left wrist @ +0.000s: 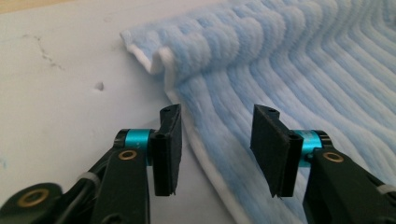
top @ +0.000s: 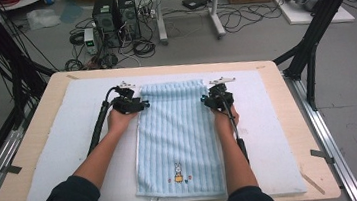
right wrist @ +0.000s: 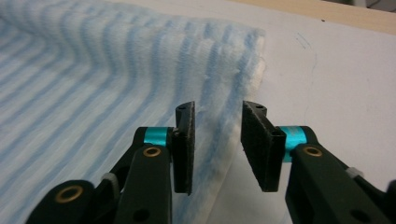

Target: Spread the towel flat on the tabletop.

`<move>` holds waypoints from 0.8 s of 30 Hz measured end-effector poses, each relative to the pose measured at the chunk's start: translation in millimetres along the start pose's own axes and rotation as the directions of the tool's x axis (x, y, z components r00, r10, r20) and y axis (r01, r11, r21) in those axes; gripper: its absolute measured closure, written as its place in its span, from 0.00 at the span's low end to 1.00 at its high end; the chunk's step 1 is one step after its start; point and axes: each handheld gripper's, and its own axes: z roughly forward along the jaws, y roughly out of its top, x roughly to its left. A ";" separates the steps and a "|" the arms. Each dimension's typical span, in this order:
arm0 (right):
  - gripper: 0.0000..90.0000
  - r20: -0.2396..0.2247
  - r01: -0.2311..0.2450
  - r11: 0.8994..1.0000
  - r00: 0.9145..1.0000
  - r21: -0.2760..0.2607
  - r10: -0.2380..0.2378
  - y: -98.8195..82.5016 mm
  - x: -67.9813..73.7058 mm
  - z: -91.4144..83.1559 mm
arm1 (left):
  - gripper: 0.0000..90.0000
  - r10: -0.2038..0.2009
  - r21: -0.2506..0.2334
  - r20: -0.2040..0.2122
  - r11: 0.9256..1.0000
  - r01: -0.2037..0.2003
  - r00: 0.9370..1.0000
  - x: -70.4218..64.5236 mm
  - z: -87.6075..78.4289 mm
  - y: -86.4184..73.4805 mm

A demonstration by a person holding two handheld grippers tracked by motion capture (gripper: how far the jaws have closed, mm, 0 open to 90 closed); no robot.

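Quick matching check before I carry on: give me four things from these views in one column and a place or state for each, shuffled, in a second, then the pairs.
1. left gripper
2. right gripper
3. blue towel
4. rabbit picture

A. lies flat on the white mat
B. open at the towel's left edge
C. near the towel's end closest to the person
D. open at the towel's right edge

Pairs: 1-B, 2-D, 3-A, 4-C

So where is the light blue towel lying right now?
In the high view, the light blue towel lies lengthwise in the middle of the white mat, between the left gripper and the right gripper at its far corners.
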 end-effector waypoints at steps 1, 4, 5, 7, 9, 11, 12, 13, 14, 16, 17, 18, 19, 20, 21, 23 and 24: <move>0.69 -0.020 0.009 1.000 1.000 0.002 -0.009 -2.0 0.6 -5.3 | 0.55 -0.001 0.005 0.011 1.000 0.001 1.000 -0.9 -2.6 -2.8; 0.66 -0.043 0.056 0.998 0.998 0.020 -0.055 -9.3 3.6 -17.2 | 0.54 -0.001 -0.011 0.047 1.000 0.002 0.999 -6.6 -14.0 -14.7; 0.65 -0.062 0.062 0.998 0.996 0.027 -0.060 -13.3 4.6 -22.3 | 0.54 -0.003 -0.016 0.057 1.000 0.004 0.998 -8.8 -17.2 -17.9; 0.64 -0.086 0.073 0.997 0.994 0.036 -0.070 -19.0 7.2 -28.8 | 0.54 0.008 -0.001 0.074 1.000 -0.008 0.997 -12.8 -21.6 -22.0; 0.60 -0.098 0.082 0.995 0.992 0.054 -0.076 -24.8 10.5 -34.0 | 0.53 0.017 -0.011 0.093 1.000 -0.017 0.996 -19.1 -24.4 -27.3; 0.60 -0.083 0.073 0.994 0.994 0.078 -0.067 -30.7 11.5 -34.4 | 0.53 0.074 -0.005 0.070 0.997 -0.074 0.995 -26.6 -25.9 -29.5; 0.61 -0.074 0.063 0.993 0.996 0.095 -0.056 -33.4 11.1 -32.9 | 0.56 0.106 -0.001 0.051 0.994 -0.107 0.993 -30.7 -25.8 -29.6; 0.68 -0.068 0.052 0.995 0.997 0.081 -0.046 -34.8 10.4 -32.7 | 0.64 0.130 0.001 0.035 0.991 -0.130 0.991 -33.7 -25.6 -29.9; 0.82 -0.069 0.048 0.996 0.997 0.074 -0.043 -34.8 9.7 -32.8 | 0.76 0.140 -0.005 0.049 0.990 -0.140 0.989 -34.8 -25.3 -29.6; 0.95 -0.059 0.064 0.996 0.996 0.064 -0.060 -34.0 10.6 -30.4 | 0.95 0.156 -0.008 0.039 0.988 -0.156 0.987 -36.9 -22.8 -28.4; 0.95 -0.050 0.070 0.996 0.996 0.059 -0.067 -33.2 11.4 -28.5 | 0.96 0.154 -0.009 0.028 0.988 -0.154 0.988 -36.0 -21.4 -27.1; 0.95 -0.034 0.066 0.996 0.997 0.056 -0.064 -31.9 11.4 -26.6 | 0.96 0.134 -0.010 0.021 0.991 -0.133 0.991 -33.3 -19.4 -25.1; 0.95 -0.016 0.062 0.997 0.998 0.049 -0.061 -30.6 10.6 -24.0 | 0.96 0.109 -0.010 0.011 0.994 -0.109 0.994 -30.2 -17.7 -23.0; 0.95 -0.007 0.050 0.998 0.999 0.041 -0.050 -29.5 8.9 -21.3 | 0.95 0.085 -0.010 0.010 0.996 -0.085 0.996 -26.5 -14.9 -20.4; 0.94 0.010 0.032 0.999 0.999 0.032 -0.033 -27.9 8.0 -18.4 | 0.93 0.067 -0.013 0.002 0.998 -0.067 0.998 -24.7 -13.4 -18.9; 0.83 0.048 0.032 0.999 0.998 0.024 -0.033 -26.2 8.4 -16.3 | 0.76 0.026 -0.024 -0.008 0.999 -0.026 1.000 -21.9 -13.3 -18.7; 0.79 0.047 0.020 0.999 0.999 0.027 -0.022 -26.3 8.5 -17.0 | 0.70 0.019 -0.018 0.011 1.000 -0.019 1.000 -19.8 -15.2 -19.4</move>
